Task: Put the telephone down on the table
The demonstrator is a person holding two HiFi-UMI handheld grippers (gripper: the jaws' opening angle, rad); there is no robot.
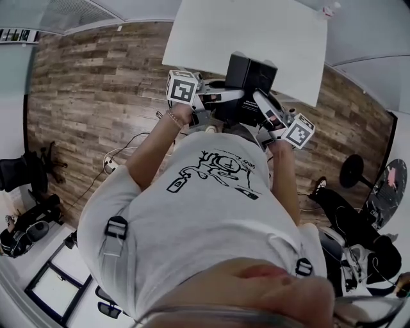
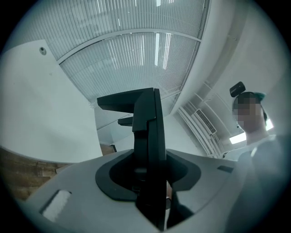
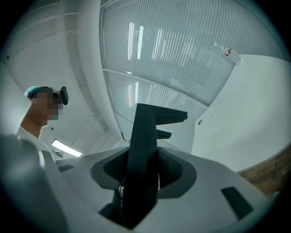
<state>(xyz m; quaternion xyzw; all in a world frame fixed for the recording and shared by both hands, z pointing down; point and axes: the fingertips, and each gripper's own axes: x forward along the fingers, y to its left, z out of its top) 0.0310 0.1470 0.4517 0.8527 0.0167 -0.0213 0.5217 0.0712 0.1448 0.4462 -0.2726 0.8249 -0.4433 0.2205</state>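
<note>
Table (image 1: 256, 29) cut by the top edge, its near side covered by dark shapes (image 1: 251, 75) that cannot be identified, small item (image 1: 328, 9) at its far corner too small to be told, floor (image 1: 96, 77) largely hidden by the person's torso (image 1: 205, 218)

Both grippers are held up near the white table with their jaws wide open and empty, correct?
Not quite. The left gripper and right gripper are held up near the white table and empty, but their jaws are shut together, as each gripper view shows.
</note>
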